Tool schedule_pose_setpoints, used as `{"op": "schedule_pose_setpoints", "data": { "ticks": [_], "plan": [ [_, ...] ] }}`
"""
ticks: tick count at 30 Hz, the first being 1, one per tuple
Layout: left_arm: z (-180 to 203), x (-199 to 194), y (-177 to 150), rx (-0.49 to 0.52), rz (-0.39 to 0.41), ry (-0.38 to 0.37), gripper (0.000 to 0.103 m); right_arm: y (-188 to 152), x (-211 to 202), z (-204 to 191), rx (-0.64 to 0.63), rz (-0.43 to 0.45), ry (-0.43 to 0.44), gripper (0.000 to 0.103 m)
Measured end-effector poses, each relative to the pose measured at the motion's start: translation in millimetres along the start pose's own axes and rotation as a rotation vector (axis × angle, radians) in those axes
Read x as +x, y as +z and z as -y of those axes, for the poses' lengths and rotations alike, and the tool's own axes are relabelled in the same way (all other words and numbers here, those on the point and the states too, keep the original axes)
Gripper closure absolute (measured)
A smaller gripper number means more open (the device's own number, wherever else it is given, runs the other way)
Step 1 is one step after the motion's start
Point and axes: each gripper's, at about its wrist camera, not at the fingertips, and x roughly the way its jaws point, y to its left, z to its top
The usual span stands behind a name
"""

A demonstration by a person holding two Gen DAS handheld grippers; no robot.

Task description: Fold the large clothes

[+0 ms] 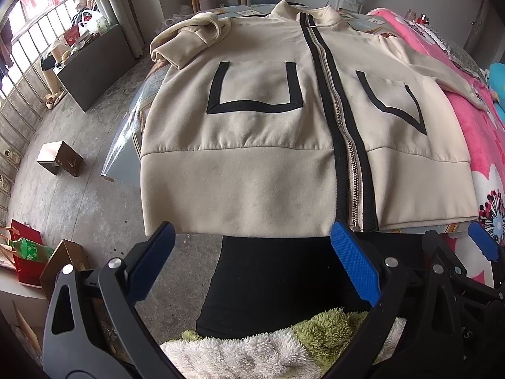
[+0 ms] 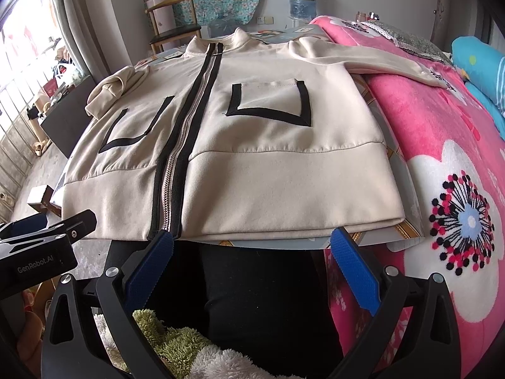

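One cream jacket (image 1: 252, 126) lies flat, zipped, two black-trimmed pockets. Left gripper (image 1: 252, 246) and right gripper (image 2: 252, 246), both spread apart, empty, hover just below jacket hem. Right view alone shows sleeve (image 2: 378, 60) on pink blanket (image 2: 426, 120).

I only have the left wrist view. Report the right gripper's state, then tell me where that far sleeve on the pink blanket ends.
Observer: The right gripper is open. Its blue pads are spread wide near the jacket hem, and one pad sits by the zipper's bottom end.
Operator: Now the sleeve.
Observer: The sleeve lies straight out over the pink blanket. Its cuff ends beside a blue pillow.
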Motion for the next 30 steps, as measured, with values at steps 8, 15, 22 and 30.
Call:
{"op": "schedule_pose_setpoints", "data": {
  "ticks": [8, 15, 22, 30],
  "plan": [
    [0.0, -0.1, -0.2, 0.000, 0.001, -0.001, 0.007, 0.1, 0.0, 0.0, 0.002, -0.001, 0.001, 0.006],
    [-0.3, 0.0, -0.4, 0.000, 0.001, 0.001, 0.007, 0.1, 0.5, -0.1, 0.000, -0.004, 0.001, 0.006],
    [-1.2, -1.1, 0.9, -0.001, 0.001, 0.000, 0.007, 0.0, 0.9, -0.1, -0.002, -0.007, 0.000, 0.006],
    [-1.9, -0.5, 2.2, -0.002, -0.002, 0.001, 0.007, 0.5, 1.9, 0.7, 0.002, -0.005, -0.007, 0.006]
  ]
}}
